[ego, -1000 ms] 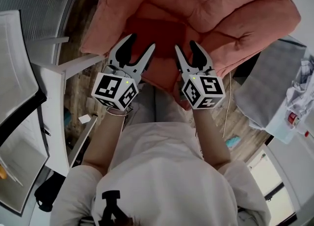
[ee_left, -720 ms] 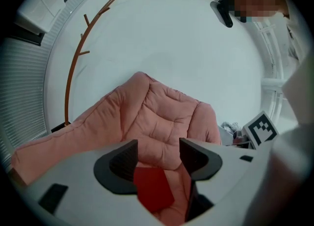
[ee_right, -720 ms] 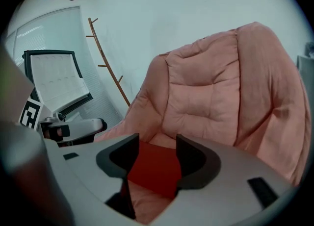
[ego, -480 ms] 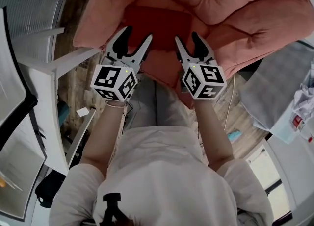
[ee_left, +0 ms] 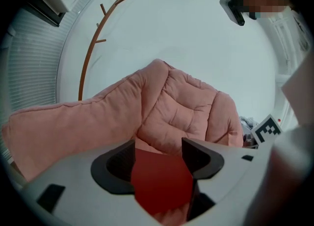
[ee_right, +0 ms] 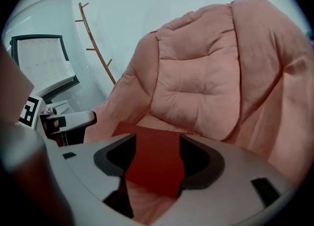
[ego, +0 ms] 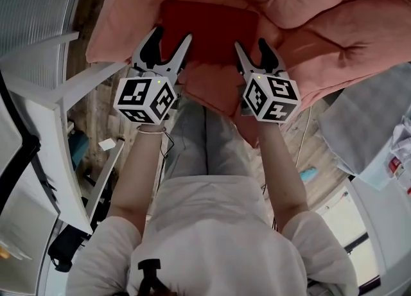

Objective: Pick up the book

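Item under inspection: one red book [ego: 209, 31], lying flat on the seat of a pink quilted cushion [ego: 321, 12], near the seat's front edge. In the head view its long side runs left to right across the seat, with one long edge facing the person. The cover is plain and no spine is distinguishable.

Left gripper [ego: 172, 35]: jaws spread, having just been opening. It points forward and down at the book's near left corner. In the head view one finger lies over the cover and the other just outside the left edge. Its own view shows the red cover in the gap between the jaws, with no pad pressing on it.

Right gripper [ego: 250, 45]: jaws likewise spread and just opening, aimed at the near right corner. The cover shows between the jaws, ungripped.

Contact between either gripper and the book cannot be confirmed. The two grippers are level with each other, side by side, with the middle of the book's near edge between them.
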Motion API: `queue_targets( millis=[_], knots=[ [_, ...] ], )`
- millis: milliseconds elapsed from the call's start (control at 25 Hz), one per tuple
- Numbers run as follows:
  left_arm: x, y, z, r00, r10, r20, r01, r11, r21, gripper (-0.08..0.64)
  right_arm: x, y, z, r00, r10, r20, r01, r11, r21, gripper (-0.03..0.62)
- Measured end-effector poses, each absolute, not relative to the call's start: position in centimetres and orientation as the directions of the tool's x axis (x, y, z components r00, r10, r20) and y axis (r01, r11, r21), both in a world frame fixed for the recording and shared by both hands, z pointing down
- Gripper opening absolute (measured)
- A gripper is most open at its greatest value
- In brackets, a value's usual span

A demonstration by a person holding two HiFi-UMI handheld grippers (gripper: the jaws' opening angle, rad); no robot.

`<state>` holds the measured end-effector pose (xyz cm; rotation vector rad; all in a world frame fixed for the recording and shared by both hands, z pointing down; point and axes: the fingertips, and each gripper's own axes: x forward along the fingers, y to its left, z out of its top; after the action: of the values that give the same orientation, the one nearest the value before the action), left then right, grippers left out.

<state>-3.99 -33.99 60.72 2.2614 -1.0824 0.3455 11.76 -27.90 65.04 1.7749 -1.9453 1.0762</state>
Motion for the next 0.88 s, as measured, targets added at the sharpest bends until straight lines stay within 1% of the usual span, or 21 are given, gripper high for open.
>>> queue_targets(
  millis=[600,880],
  knots=[
    [-4.9,-34.7,68.2,0.583,-0.561,0.587,-0.812,-0.424,0.402,0.310,13.2,-28.4,72.8,-0.209,-0.637,0.742,-0.935,-0.093,-0.343,0.333],
    [-4.9,-34.9,69.9,0.575,-0.565,0.592,-0.817,-0.435,0.379,0.311,13.5,-28.8,75.2,-0.227,-0.613,0.757,-0.920,-0.120,-0.373,0.345]
  ],
)
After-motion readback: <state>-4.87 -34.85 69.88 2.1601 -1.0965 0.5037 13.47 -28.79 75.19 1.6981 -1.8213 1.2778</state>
